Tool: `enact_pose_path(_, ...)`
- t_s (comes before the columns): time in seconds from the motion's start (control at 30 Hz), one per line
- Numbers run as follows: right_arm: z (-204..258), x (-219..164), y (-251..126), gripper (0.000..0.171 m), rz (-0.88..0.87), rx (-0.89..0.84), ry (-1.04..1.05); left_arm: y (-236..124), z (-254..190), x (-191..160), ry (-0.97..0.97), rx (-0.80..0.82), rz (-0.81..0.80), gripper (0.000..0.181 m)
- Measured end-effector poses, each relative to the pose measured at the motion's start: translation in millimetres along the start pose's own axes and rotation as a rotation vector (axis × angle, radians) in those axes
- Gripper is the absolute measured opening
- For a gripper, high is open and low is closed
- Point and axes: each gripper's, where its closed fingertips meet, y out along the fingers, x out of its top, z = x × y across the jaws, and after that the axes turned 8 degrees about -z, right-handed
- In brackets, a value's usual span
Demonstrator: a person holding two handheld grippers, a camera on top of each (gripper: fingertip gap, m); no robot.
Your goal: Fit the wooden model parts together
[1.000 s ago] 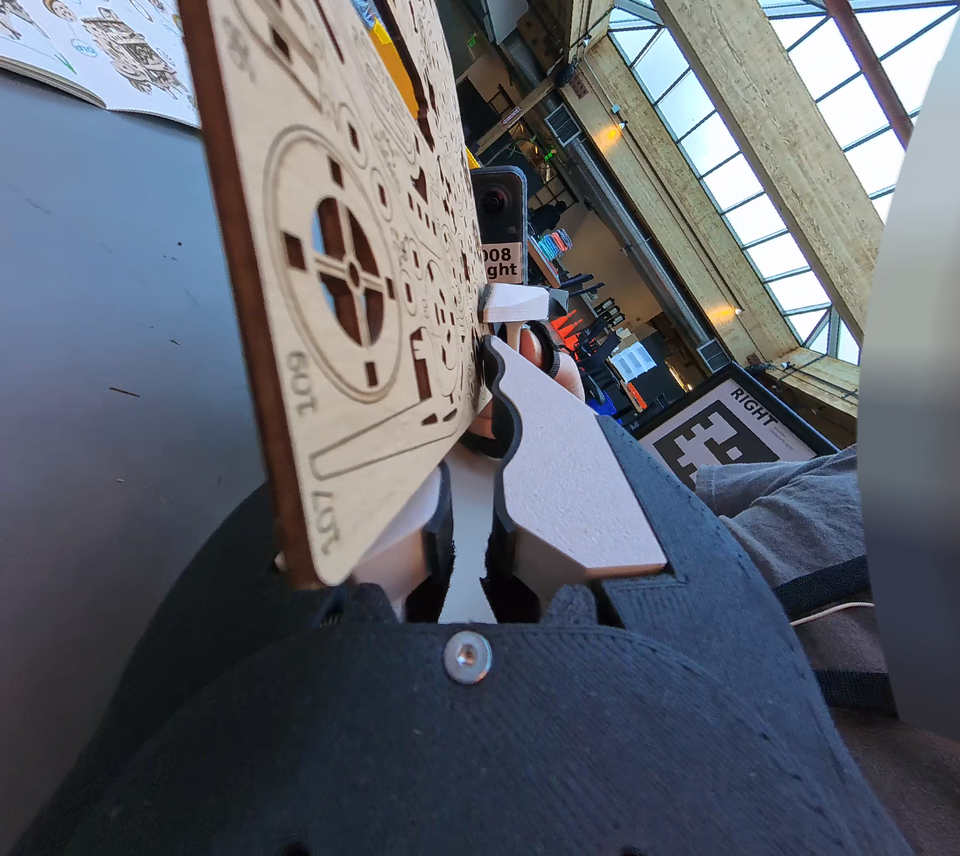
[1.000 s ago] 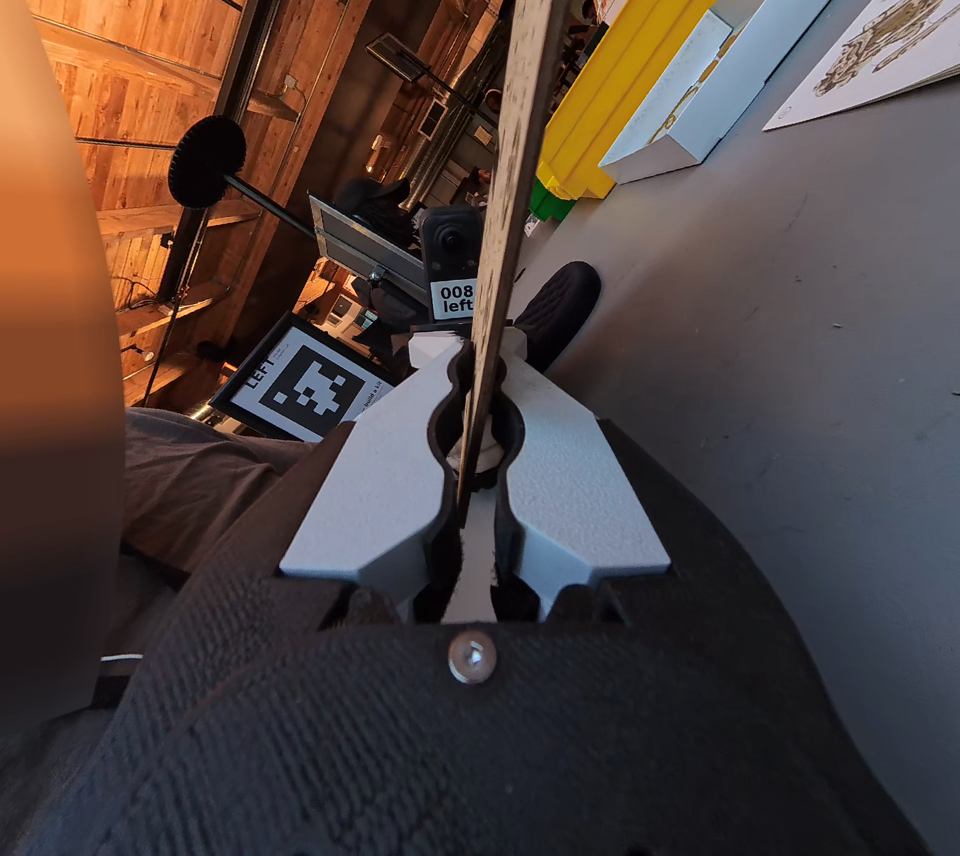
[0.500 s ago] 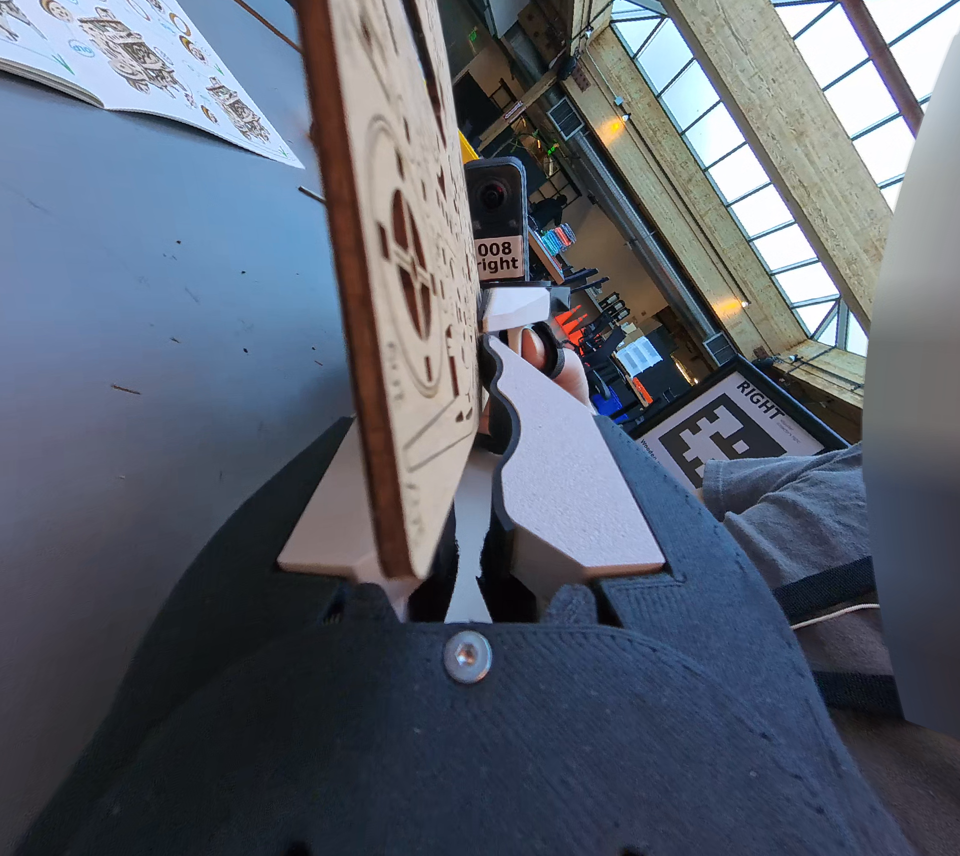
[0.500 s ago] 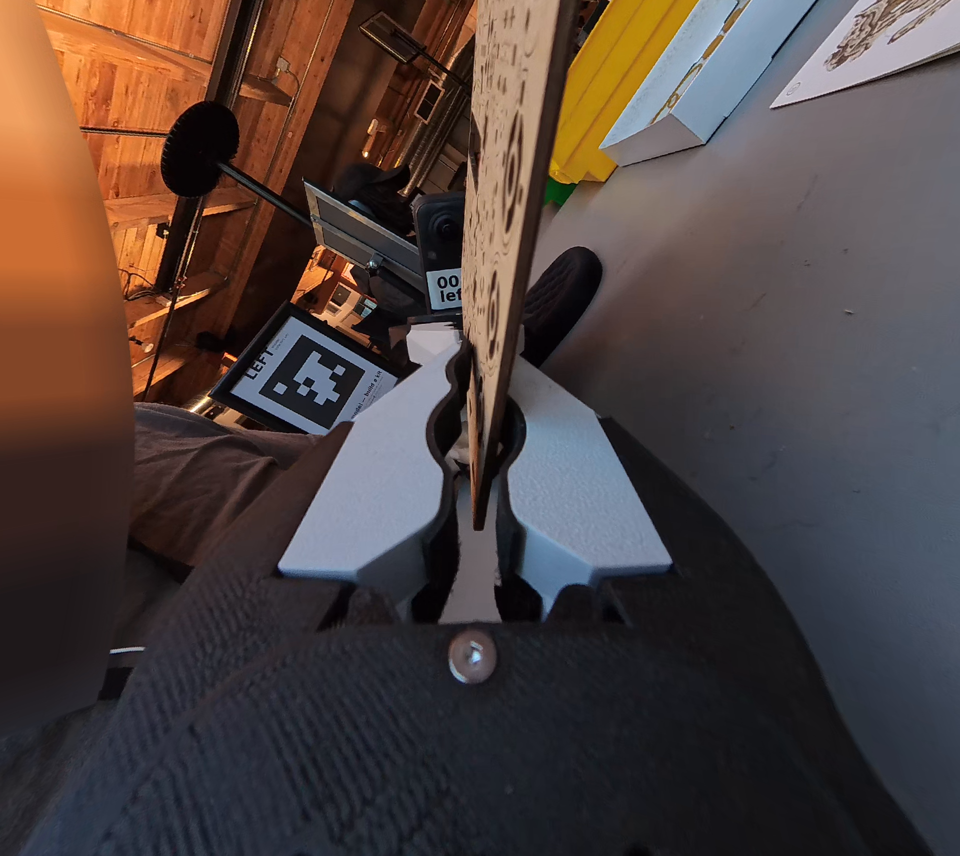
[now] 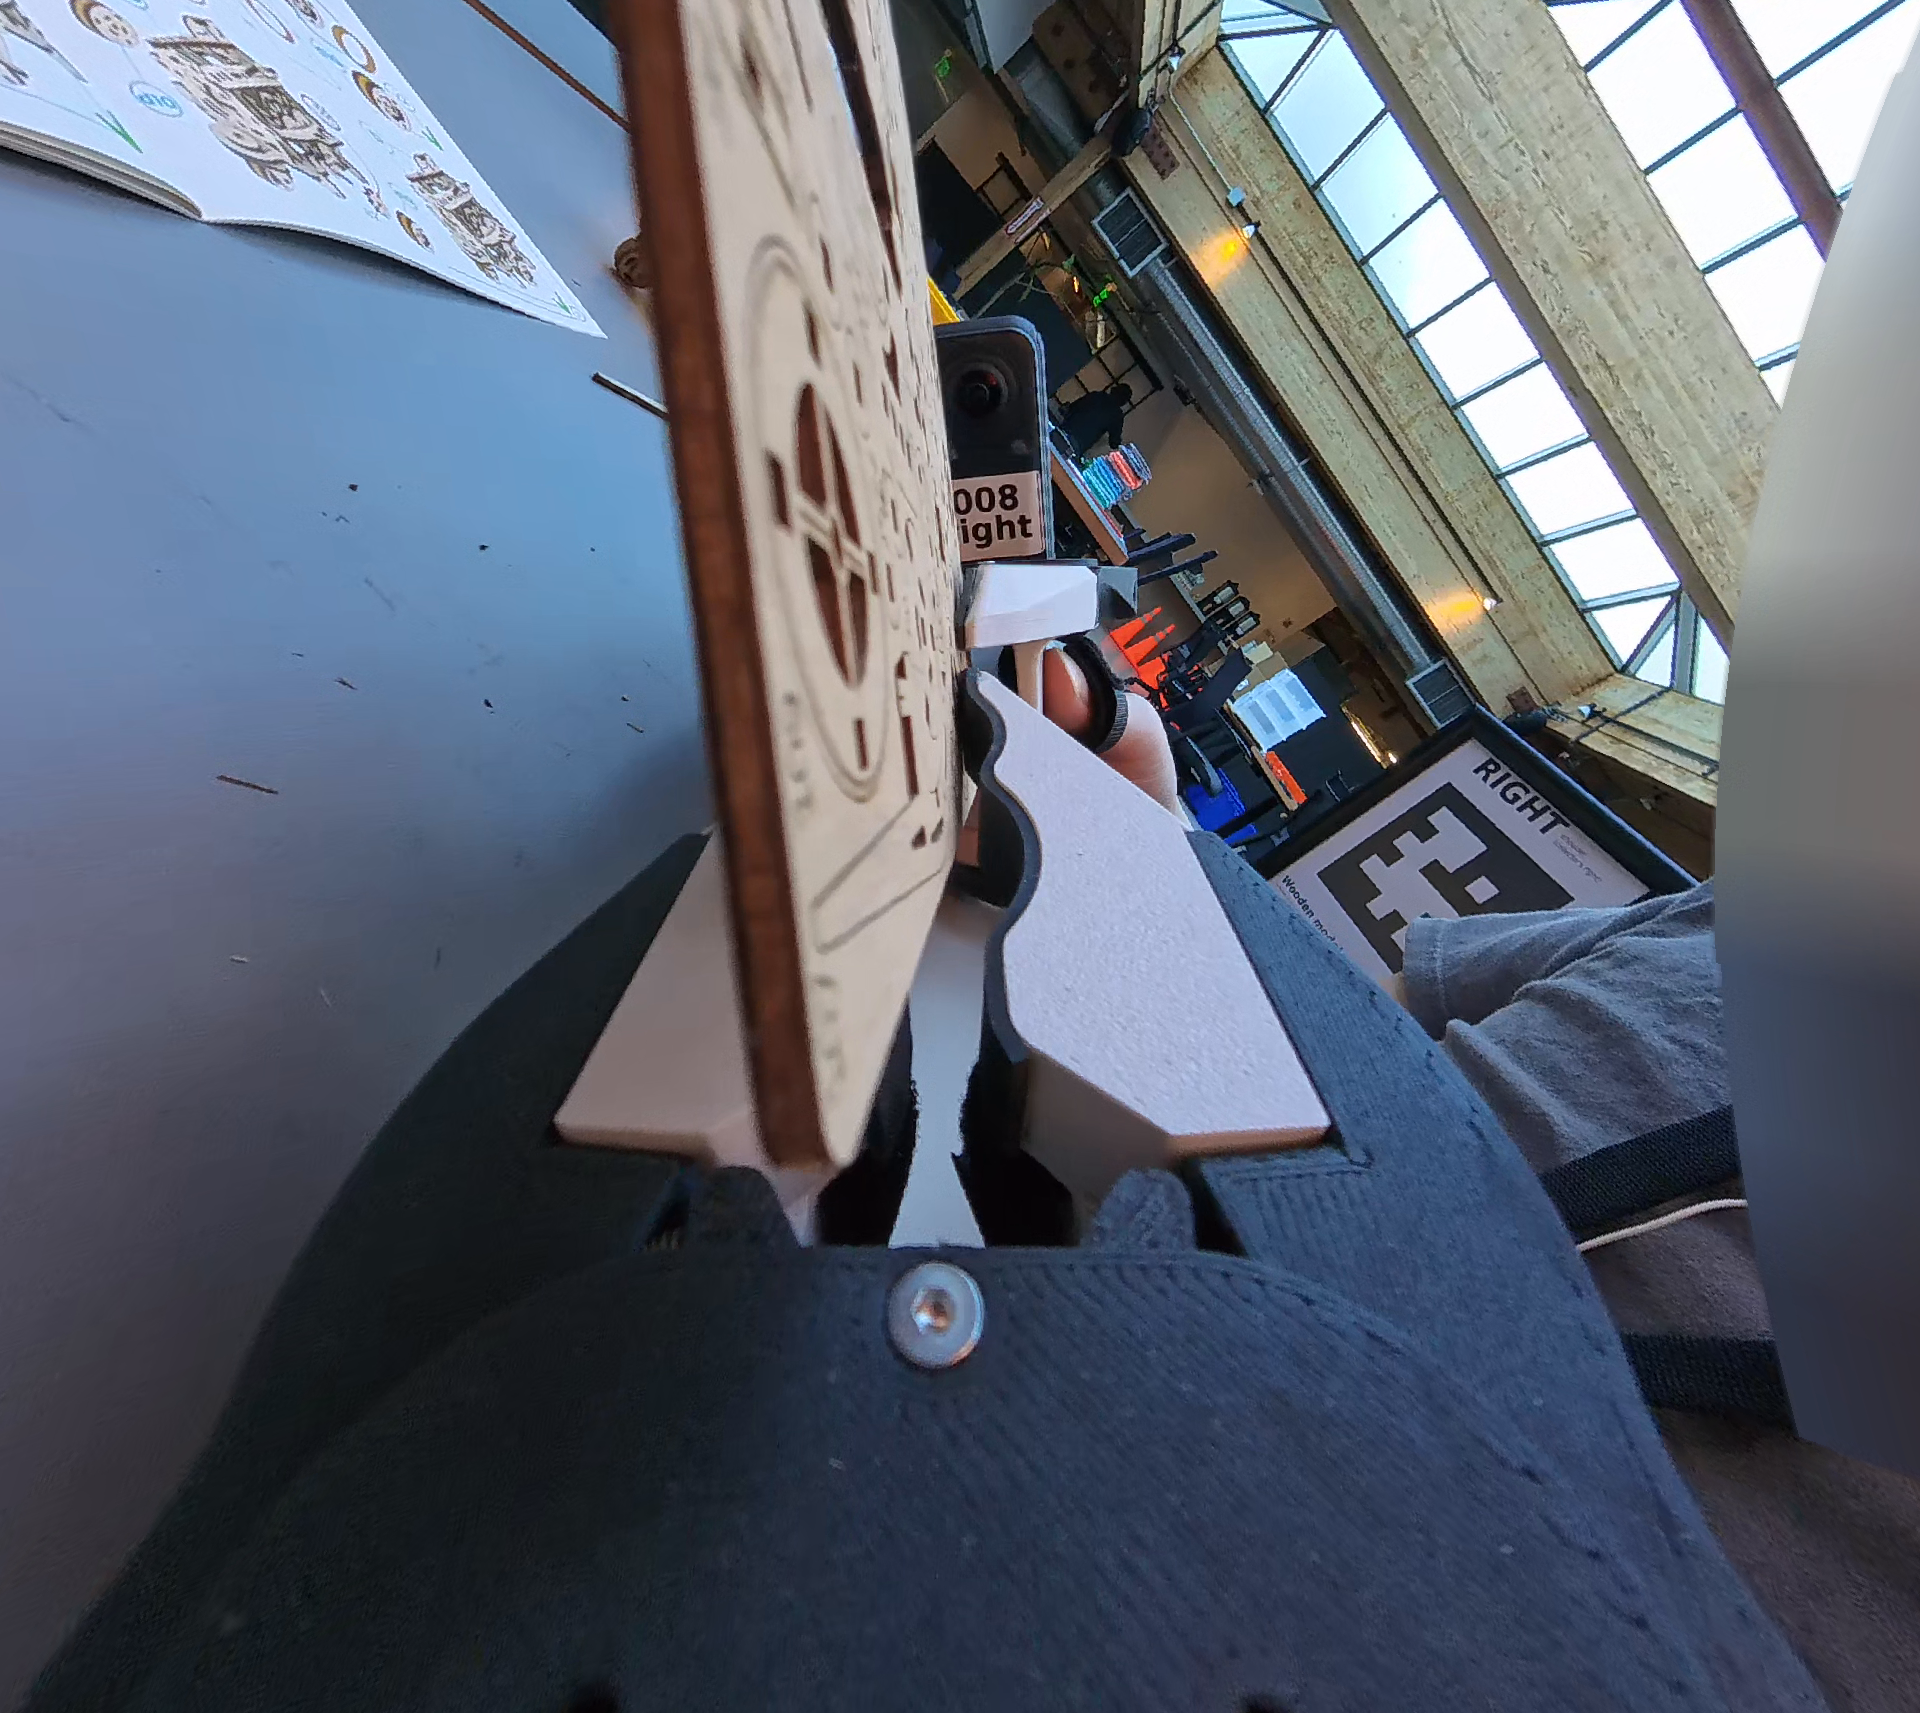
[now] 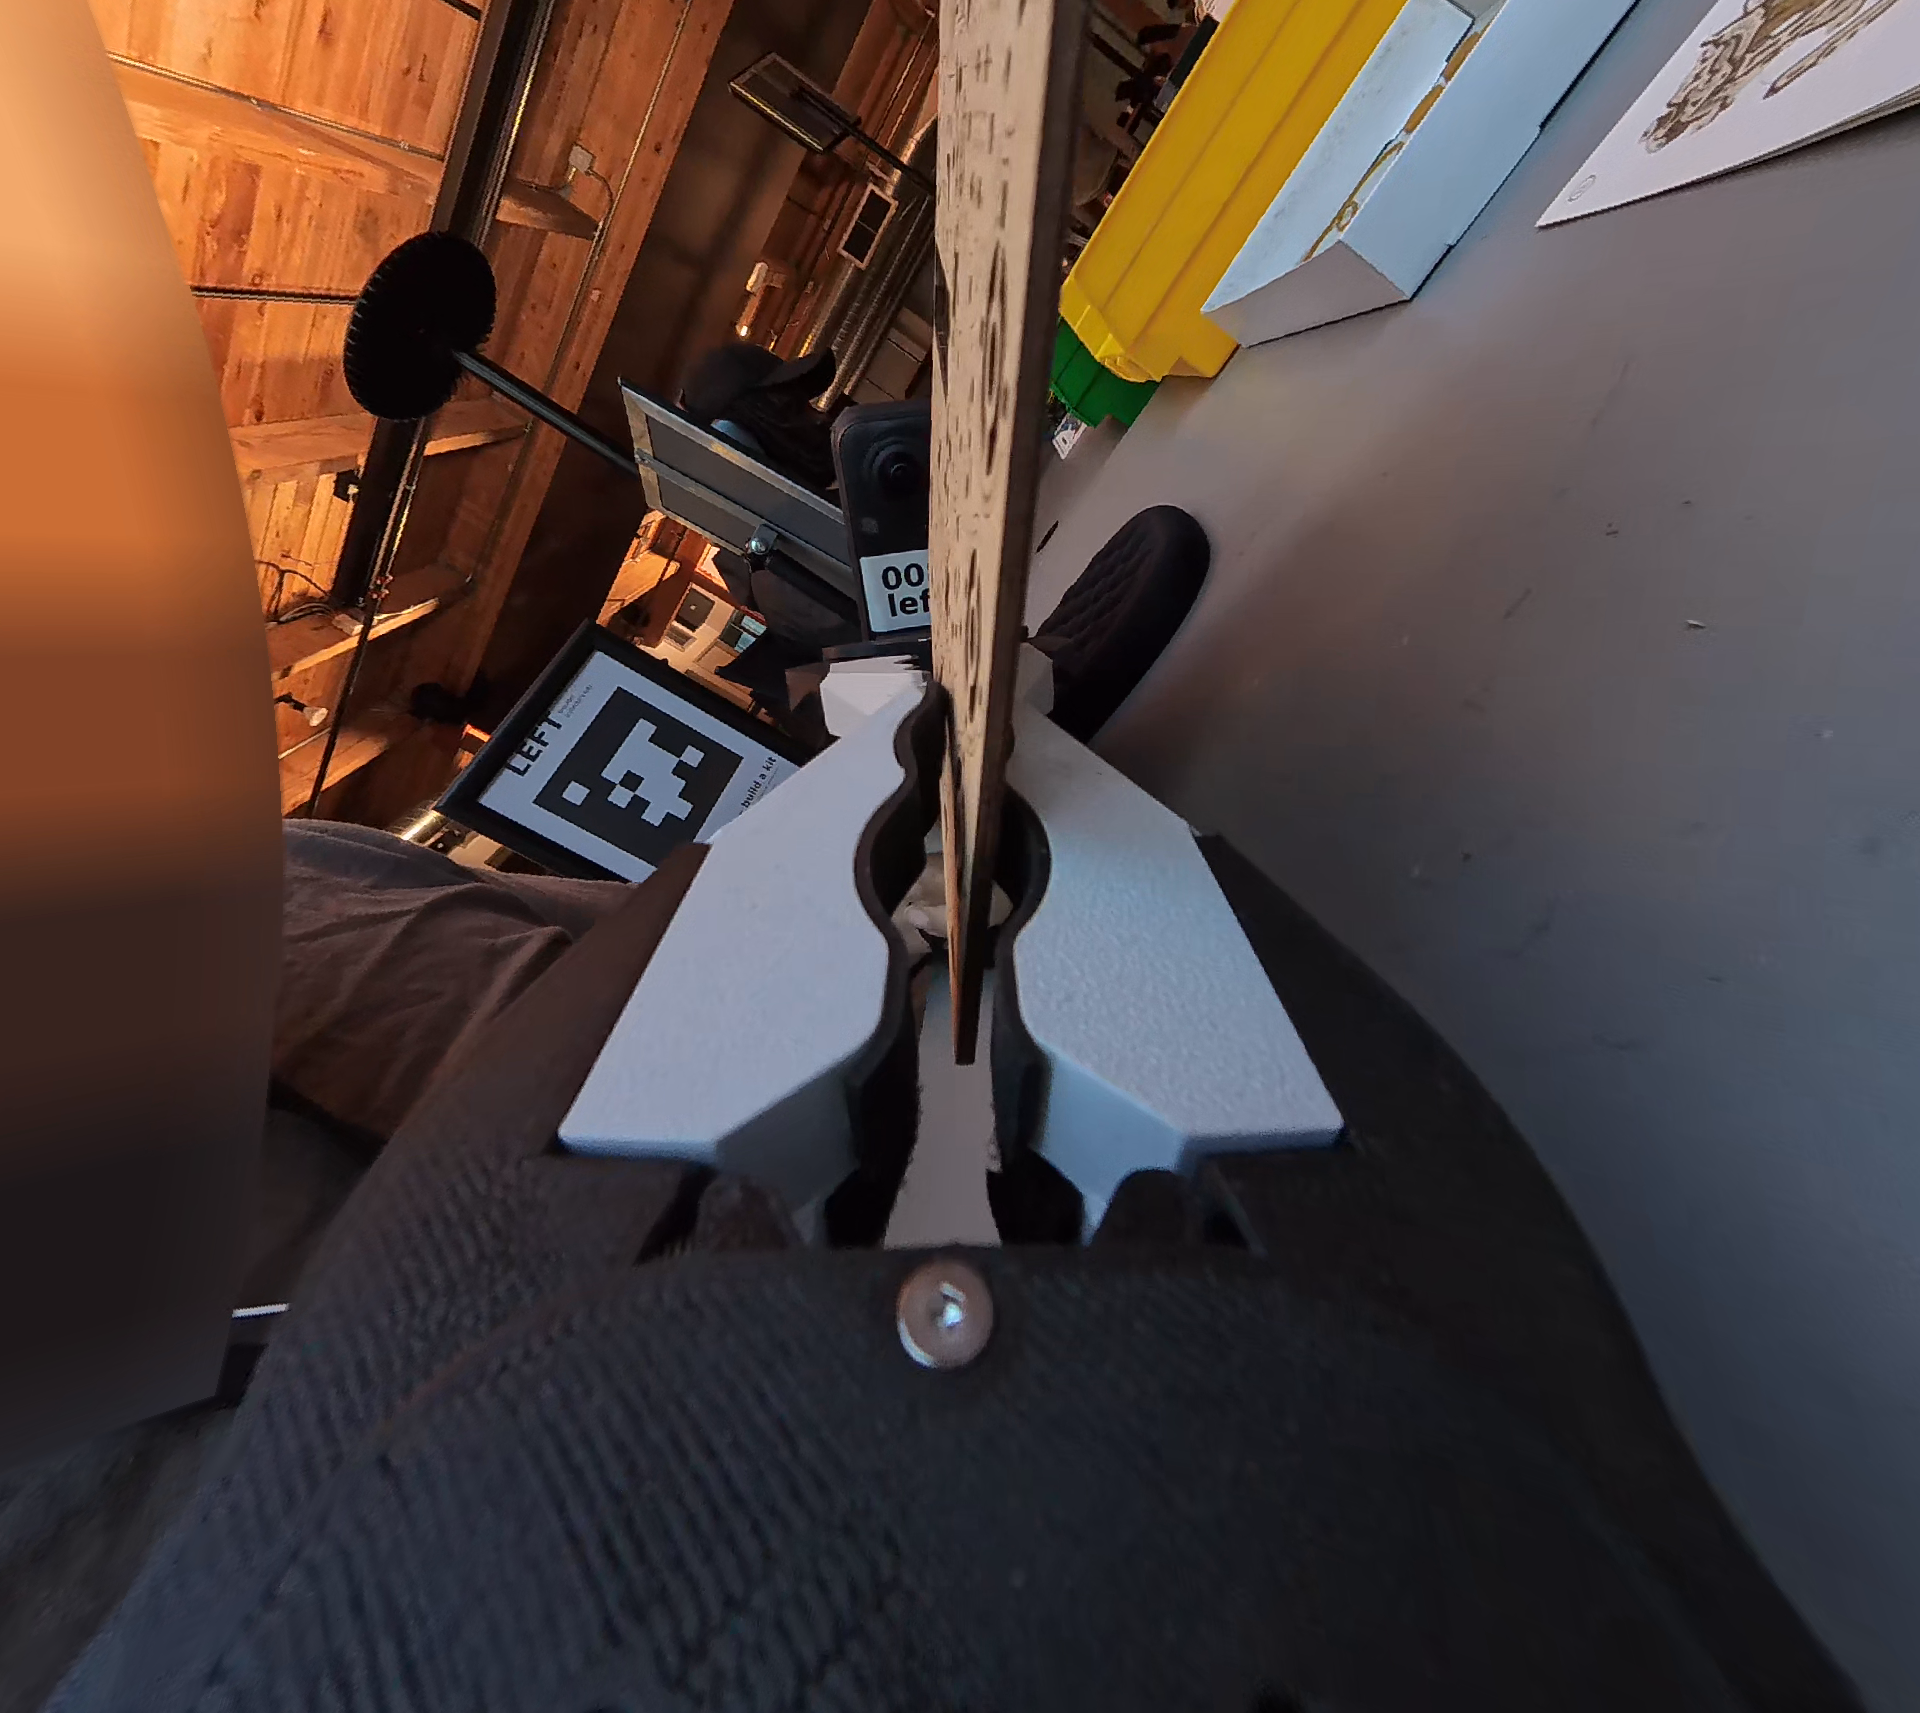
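Observation:
A laser-cut wooden parts sheet (image 5: 810, 416) with a wheel outline stands on edge above the grey table (image 5: 312, 624). My left gripper (image 5: 951, 759) is shut on its near edge; the sheet hides the left finger's tip. My right gripper (image 6: 971, 718) is shut on the opposite edge of the same sheet (image 6: 997, 209), which I see almost edge-on there. Each gripper shows beyond the sheet in the other's view, facing it: the right one (image 5: 1029, 603) with a hand behind it, the left one (image 6: 868, 687).
An open instruction booklet (image 5: 260, 94) lies on the table, also in the right wrist view (image 6: 1766, 53). A white box (image 6: 1455, 136) and a yellow bin (image 6: 1299, 53) stand at the table's edge. A thin wooden stick (image 5: 629, 396) lies near the booklet. Framed marker cards (image 5: 1455, 874) (image 6: 623, 770) sit by a person's lap. Both grippers' tips are close together, under 4 cm apart.
In the left wrist view the sheet has swung from nearly face-on to steeply edge-on, uncovering more table and booklet. Both grippers have stayed shut on it.

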Motion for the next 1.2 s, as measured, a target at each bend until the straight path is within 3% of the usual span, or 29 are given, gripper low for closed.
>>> enact_pose_path(0.67, 8.4, -4.1, 0.3, 0.001, 0.029, 0.072, 0.060, -1.1, -7.9, -1.3, 0.022, -0.042, 0.004, 0.000)
enact_pose_path(1.2, -1.9, -6.0, 2.4, 0.000, 0.044, -0.022, -0.063, -3.5, 1.3, -2.9, 0.025, 0.047, 0.006, 0.000)
